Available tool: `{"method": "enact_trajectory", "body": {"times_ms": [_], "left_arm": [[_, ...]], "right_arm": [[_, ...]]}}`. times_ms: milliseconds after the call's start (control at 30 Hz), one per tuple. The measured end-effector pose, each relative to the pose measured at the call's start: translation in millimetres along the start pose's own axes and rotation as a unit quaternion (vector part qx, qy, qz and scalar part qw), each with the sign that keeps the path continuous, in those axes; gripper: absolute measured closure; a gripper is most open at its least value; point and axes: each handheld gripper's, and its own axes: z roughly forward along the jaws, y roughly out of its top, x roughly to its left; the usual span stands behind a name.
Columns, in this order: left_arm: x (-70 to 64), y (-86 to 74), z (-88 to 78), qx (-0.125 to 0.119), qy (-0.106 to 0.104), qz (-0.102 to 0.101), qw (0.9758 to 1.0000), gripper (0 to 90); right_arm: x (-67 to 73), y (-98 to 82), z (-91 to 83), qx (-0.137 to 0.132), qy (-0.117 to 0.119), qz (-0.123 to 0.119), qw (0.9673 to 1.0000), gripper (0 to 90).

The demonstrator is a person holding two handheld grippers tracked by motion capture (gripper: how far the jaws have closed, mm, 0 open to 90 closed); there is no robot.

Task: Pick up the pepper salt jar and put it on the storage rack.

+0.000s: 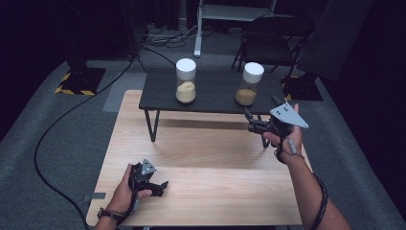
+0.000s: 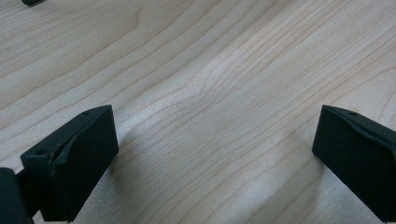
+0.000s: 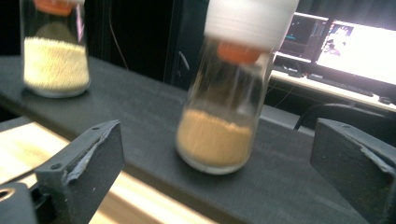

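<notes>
Right gripper (image 1: 253, 125) raised, jaws apart, aimed at brown-grain jar (image 1: 249, 84) (white lid) near right end of dark raised shelf (image 1: 210, 103), not touching. Left gripper (image 1: 155, 184) low over wooden tabletop (image 1: 215, 158), jaws apart, holding nothing. Pale-grain jar (image 1: 186, 81) farther left on shelf.

At centre frame of the high view, the wooden table (image 1: 201, 191) lies bare between the two hands. Along its upper edge the black shelf (image 1: 215, 93) blocks the way, with two jars standing well apart: the left jar (image 1: 186, 80) and the right jar (image 1: 249, 84), open shelf between them.
</notes>
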Motion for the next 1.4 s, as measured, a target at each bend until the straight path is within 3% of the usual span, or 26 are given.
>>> {"method": "enact_trajectory", "body": {"times_ms": [267,733,1133,1400], "left_arm": [[0.0,0.0,0.0,0.0,0.0,0.0,1.0,0.5],[0.0,-0.1,0.0,0.0,0.0,0.0,1.0,0.5],[0.0,-0.1,0.0,0.0,0.0,-0.001,1.0,0.5],[0.0,0.0,0.0,0.0,0.0,0.0,1.0,0.5]], "right_arm": [[-0.2,-16.9,-4.4,0.017,0.011,0.007,0.9998,3.0],[7.3,-50.6,-14.0,0.047,0.025,-0.014,0.9985,3.0],[4.4,-73.2,-19.4,0.087,0.037,-0.021,0.9953,3.0],[1.8,-83.2,-22.7,0.117,0.046,-0.034,0.9914,2.8]]}}
